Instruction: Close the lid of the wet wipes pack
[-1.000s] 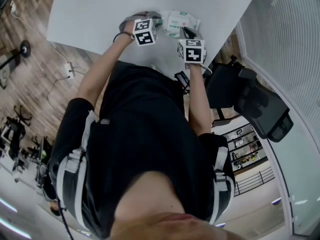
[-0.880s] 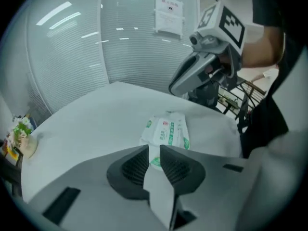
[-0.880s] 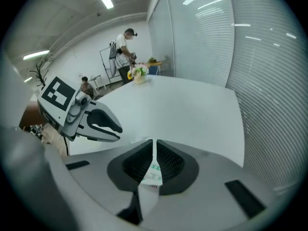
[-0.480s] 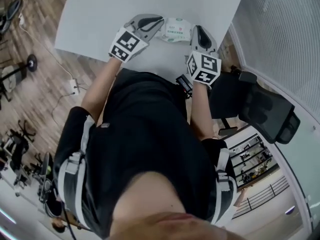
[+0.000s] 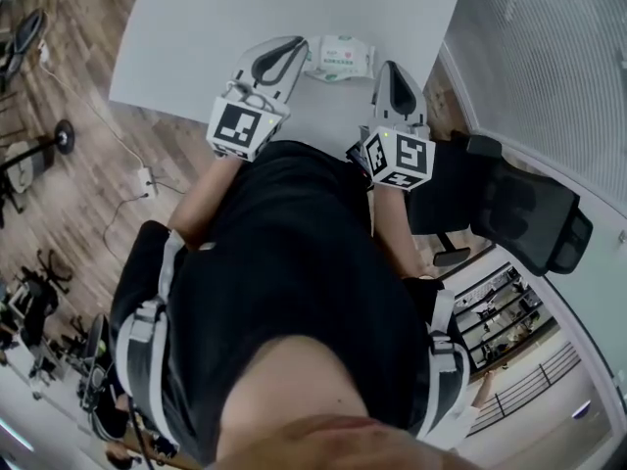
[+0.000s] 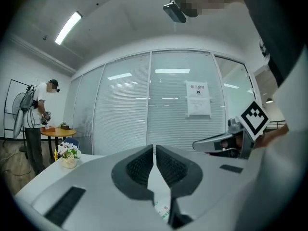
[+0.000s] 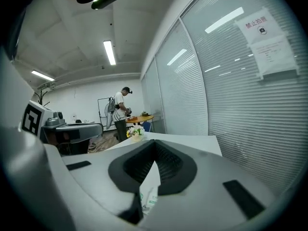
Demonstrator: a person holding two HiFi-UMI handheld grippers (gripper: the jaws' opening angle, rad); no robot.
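Your left gripper [image 5: 291, 51] and right gripper [image 5: 392, 74] are both held up off the table [image 5: 225, 18], pointing nearly level toward the glass wall [image 6: 120, 109]. Neither one touches the pack of wet wipes [image 5: 340, 57].

The pack lies flat on the table between the two tips and a little beyond them. You can only see it as a sliver below the jaws in each gripper view.

The left jaws are closing, with a thin slit left between them and nothing in it. The right jaws are pressed together and also empty.

From the head view the top of the pack looks flat, so I judge the lid is probably down and the closing step is done. The flap is too small to be sure. If it has not snapped shut, you need to lower one closed tip onto the lid and press firmly while the other gripper steadies the pack.

The pack carries green print, too small to read. A paper sign [image 7: 263, 32] on the glass has a Chinese heading that seems to read 禁止拍照, above a small icon and fine lines I cannot make out.
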